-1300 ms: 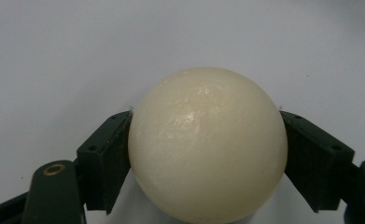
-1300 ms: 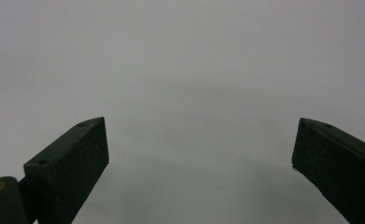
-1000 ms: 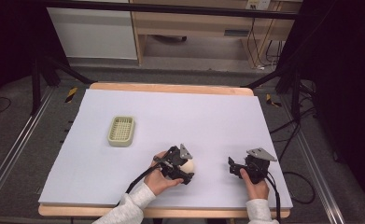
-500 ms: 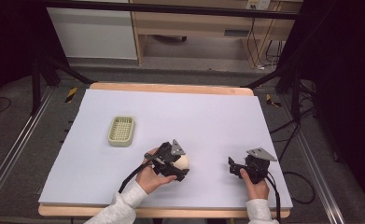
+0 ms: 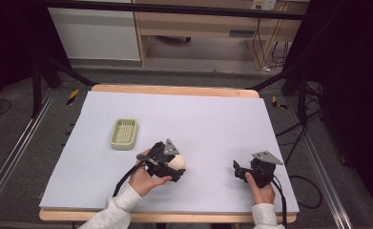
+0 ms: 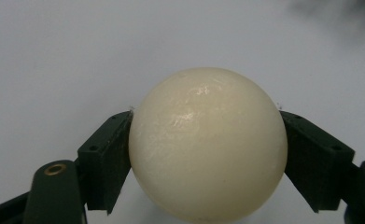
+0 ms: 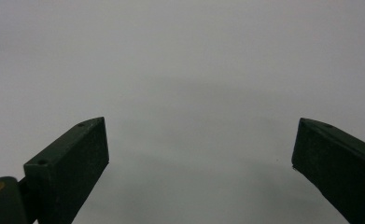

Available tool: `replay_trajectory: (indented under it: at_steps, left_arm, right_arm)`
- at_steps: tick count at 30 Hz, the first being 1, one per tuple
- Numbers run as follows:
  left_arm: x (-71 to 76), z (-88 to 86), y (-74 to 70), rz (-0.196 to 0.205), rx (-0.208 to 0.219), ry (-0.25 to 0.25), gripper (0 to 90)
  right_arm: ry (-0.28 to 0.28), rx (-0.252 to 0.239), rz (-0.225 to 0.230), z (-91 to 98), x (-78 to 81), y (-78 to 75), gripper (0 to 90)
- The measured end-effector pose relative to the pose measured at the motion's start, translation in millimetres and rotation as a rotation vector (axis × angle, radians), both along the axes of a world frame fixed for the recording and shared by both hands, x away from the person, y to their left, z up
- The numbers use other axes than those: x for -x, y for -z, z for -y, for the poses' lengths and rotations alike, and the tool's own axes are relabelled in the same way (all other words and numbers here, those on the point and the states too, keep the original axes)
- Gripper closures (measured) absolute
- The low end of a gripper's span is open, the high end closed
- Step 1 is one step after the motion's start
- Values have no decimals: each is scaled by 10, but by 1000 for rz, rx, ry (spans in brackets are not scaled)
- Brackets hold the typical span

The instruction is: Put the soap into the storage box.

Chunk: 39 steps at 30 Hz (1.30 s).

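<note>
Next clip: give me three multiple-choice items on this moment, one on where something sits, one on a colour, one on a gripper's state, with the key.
1. Where does the basket lie relative to the left gripper?
A. Farther up the table, to the left
B. Under the gripper
C. At the table's right edge

2. What colour is the ball?
A. Red
B. Cream
C. Blue

3. How does the right gripper stand?
A. Shut on the ball
B. Shut on the basket
C. Open, holding nothing

Key: 1 A, the high view shows the basket apart, up and left of the hand. 2 B, the left gripper view shows a pale cream sphere. 3 C, its jaws stand wide apart over the bare table.
</note>
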State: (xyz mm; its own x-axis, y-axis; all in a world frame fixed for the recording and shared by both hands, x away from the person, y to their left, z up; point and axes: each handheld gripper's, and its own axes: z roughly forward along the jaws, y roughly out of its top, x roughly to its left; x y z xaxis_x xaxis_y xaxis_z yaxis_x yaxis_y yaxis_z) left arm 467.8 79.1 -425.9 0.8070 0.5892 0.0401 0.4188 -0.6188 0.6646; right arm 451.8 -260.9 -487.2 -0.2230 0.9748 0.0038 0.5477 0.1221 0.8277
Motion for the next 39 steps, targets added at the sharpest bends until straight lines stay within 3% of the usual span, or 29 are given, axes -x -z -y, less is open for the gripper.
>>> replay_trajectory:
  at_steps: [15,28,39]
  left_arm:
    - [-46,-388,-143,23,21,-67,223]
    - [-141,-651,-228,33,58,-133,223]
    - [-242,-827,-245,31,64,-178,223]
  right_arm:
    - [-1,-2,-1,-1,0,0,42]
    - [0,-4,-4,1,-3,1,42]
    - [0,-5,-4,1,-3,0,42]
